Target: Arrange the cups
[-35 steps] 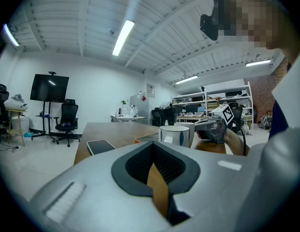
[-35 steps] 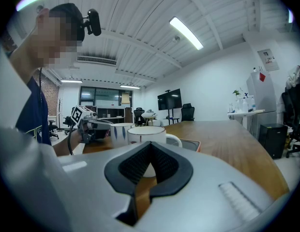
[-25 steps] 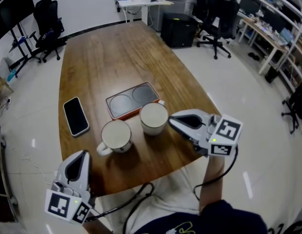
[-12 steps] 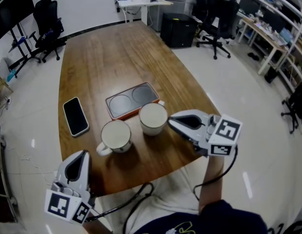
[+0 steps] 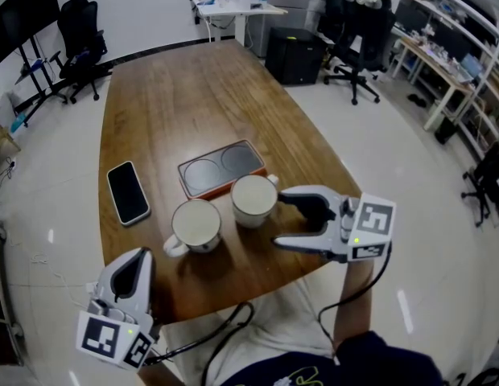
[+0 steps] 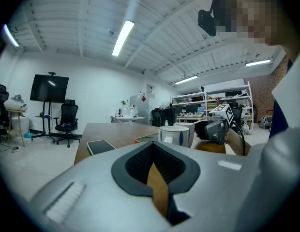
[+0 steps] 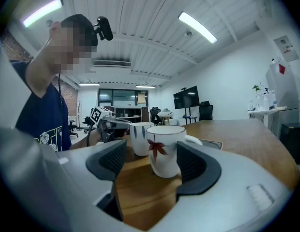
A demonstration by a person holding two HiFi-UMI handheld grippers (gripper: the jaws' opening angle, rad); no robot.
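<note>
Head view is showing a brown wooden table [image 5: 177,111] from above. At its near left corner the left gripper [image 5: 135,257] is hanging just off the edge; its jaws are pressing together with nothing between them, as the left gripper view is showing plainly. A black phone [image 5: 127,193] is lying flat farther in, near the table's left edge. To the right of the phone the left cup [image 5: 195,225] is standing upright, white, with its handle pointing toward the near left. Behind the cups an orange-rimmed tray [image 5: 203,175] with two round hollows is lying flat, its near edge just beside the right cup [image 5: 254,199]. That cup is standing upright just beside the left one, and whether the two are touching cannot be told; its handle is pointing away toward the tray's right corner. The right gripper [image 5: 279,218] is reaching in from the right, low over the table's near edge; its jaws are opening and standing spread, with the right cup just ahead of their tips. In the right gripper view that cup, bearing a red leaf, is sitting in line with the gap while neither pad is touching it; the other cup, marked with blue strokes, is standing behind it to the left.
</note>
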